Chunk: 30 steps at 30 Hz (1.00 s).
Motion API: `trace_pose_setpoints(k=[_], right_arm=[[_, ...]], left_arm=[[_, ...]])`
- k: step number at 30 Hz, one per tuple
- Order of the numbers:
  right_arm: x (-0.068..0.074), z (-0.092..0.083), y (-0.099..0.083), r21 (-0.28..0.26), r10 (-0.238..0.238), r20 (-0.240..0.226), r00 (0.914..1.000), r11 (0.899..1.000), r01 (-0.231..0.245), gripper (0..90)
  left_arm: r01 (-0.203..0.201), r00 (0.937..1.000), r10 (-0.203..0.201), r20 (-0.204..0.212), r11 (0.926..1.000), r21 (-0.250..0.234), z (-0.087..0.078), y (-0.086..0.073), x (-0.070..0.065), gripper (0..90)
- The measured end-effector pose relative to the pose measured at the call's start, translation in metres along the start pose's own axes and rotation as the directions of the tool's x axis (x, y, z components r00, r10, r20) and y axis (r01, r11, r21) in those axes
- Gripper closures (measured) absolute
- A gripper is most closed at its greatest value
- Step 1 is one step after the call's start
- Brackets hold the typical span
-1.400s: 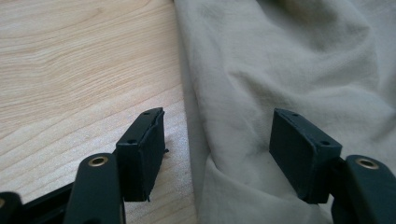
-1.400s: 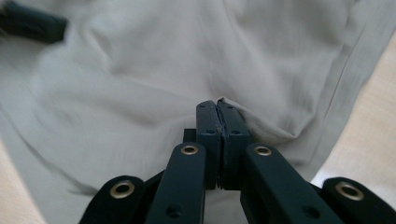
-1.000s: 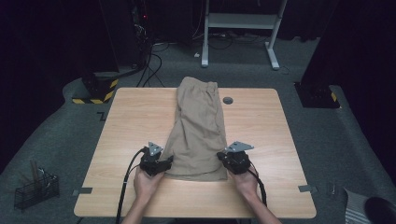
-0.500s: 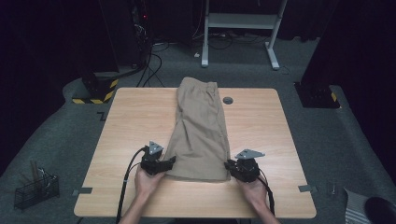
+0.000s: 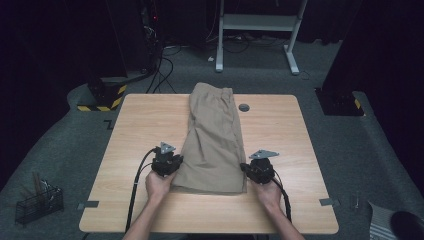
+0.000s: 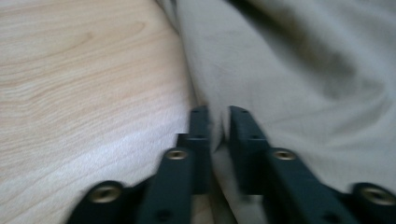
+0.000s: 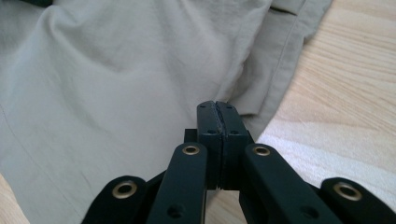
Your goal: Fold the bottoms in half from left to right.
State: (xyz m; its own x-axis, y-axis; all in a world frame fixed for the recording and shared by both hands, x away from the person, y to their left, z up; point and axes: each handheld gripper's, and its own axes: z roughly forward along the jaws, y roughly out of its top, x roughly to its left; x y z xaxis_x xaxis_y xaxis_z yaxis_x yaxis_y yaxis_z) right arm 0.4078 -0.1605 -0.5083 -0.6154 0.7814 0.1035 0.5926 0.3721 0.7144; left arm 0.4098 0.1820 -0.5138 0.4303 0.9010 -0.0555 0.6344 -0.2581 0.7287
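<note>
A pale wooden table (image 5: 135, 125) with rounded corners stands on grey carpet in a dark room. A round grommet (image 5: 244, 107) is set in the top at about one o'clock from the table's middle. Beyond the far edge, at twelve o'clock, stands a white desk frame (image 5: 257, 22); at ten o'clock cables trail past a base with yellow and black stripes (image 5: 102, 97), and another striped base (image 5: 340, 102) sits at two o'clock. A wire basket (image 5: 37, 202) rests on the floor at eight o'clock. No writing can be read anywhere.

Folded khaki shorts (image 5: 215, 140) lie lengthwise down the middle of the table, waistband at the far edge, hems toward the person.

Both forearms come in from six o'clock. The left hand (image 5: 159, 184) holds the left gripper (image 5: 172, 167) low at the shorts' near left corner, at about seven o'clock from their middle; its jaws have just been closing and now pinch the cloth's edge, a thin fold between them. The right hand (image 5: 267, 192) holds the right gripper (image 5: 247, 172) at the near right corner, at about five o'clock; its jaws have just been closing and now stand clenched tight together at the hem, whether cloth is caught between them I cannot tell.
</note>
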Motion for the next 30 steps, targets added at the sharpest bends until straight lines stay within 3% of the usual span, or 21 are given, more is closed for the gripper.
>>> trace_pose_setpoints(k=[2, 6, 9, 10, 12, 13, 17, 21, 23, 26, 28, 30], right_arm=[[-0.003, -0.005, -0.007, 0.009, -0.002, 0.004, 1.0, 1.0, 0.002, 90.0], [-0.001, -0.009, -0.016, 0.026, -0.021, -0.002, 0.9998, 0.999, 0.021, 89.2], [0.001, -0.011, -0.016, 0.02, -0.028, -0.001, 0.9996, 0.999, 0.028, 84.6], [0.0, -0.013, -0.013, -0.004, -0.01, -0.004, 0.9999, 1.0, 0.01, 76.2], [-0.001, -0.013, -0.009, -0.013, 0.004, -0.007, 1.0, 1.0, -0.004, 73.0], [-0.002, -0.012, -0.003, -0.031, 0.011, 0.004, 0.9999, 0.999, -0.011, 67.3], [-0.005, -0.001, 0.01, -0.043, 0.033, 0.006, 0.9994, 0.999, -0.032, 64.6], [-0.01, 0.013, 0.02, -0.035, 0.061, 0.015, 0.998, 0.998, -0.06, 65.8], [-0.013, 0.019, 0.023, -0.031, 0.065, 0.025, 0.9976, 0.997, -0.064, 72.9], [-0.014, 0.026, 0.022, 0.0, 0.046, 0.034, 0.9984, 0.999, -0.046, 86.8], [-0.014, 0.026, 0.02, 0.003, 0.038, 0.034, 0.9987, 0.999, -0.038, 88.8], [-0.016, 0.021, 0.016, 0.007, 0.029, 0.036, 0.9989, 1.0, -0.029, 89.7]], left_arm=[[-0.01, 0.9995, 0.009, 0.03, 0.9999, 0.008, -0.007, -0.007, -0.003, 88.8], [-0.016, 0.9988, 0.016, 0.045, 0.9997, 0.019, -0.016, -0.018, -0.011, 87.5], [0.01, 0.9988, -0.011, 0.049, 0.9998, 0.019, -0.018, -0.018, -0.009, 68.0], [0.046, 0.9979, -0.046, 0.046, 0.9989, 0.0, -0.019, -0.014, -0.004, 61.8], [0.055, 0.9979, -0.055, 0.035, 0.9984, -0.011, -0.018, -0.011, -0.002, 55.5], [0.076, 0.9967, -0.075, 0.032, 0.9966, -0.032, -0.015, -0.005, 0.001, 53.4], [0.091, 0.9955, -0.09, 0.03, 0.9949, -0.043, -0.005, 0.008, 0.002, 51.5], [0.085, 0.996, -0.084, 0.032, 0.9954, -0.044, 0.006, 0.018, 0.001, 54.7], [0.096, 0.9946, -0.095, 0.044, 0.995, -0.027, 0.01, 0.02, 0.002, 62.5], [0.055, 0.9981, -0.055, 0.027, 0.9985, -0.008, 0.012, 0.02, 0.0, 80.0], [0.043, 0.9988, -0.043, 0.024, 0.9991, 0.002, 0.011, 0.02, -0.001, 87.5], [0.021, 0.9996, -0.022, 0.018, 0.9995, 0.025, 0.007, 0.014, 0.0, 89.0]])
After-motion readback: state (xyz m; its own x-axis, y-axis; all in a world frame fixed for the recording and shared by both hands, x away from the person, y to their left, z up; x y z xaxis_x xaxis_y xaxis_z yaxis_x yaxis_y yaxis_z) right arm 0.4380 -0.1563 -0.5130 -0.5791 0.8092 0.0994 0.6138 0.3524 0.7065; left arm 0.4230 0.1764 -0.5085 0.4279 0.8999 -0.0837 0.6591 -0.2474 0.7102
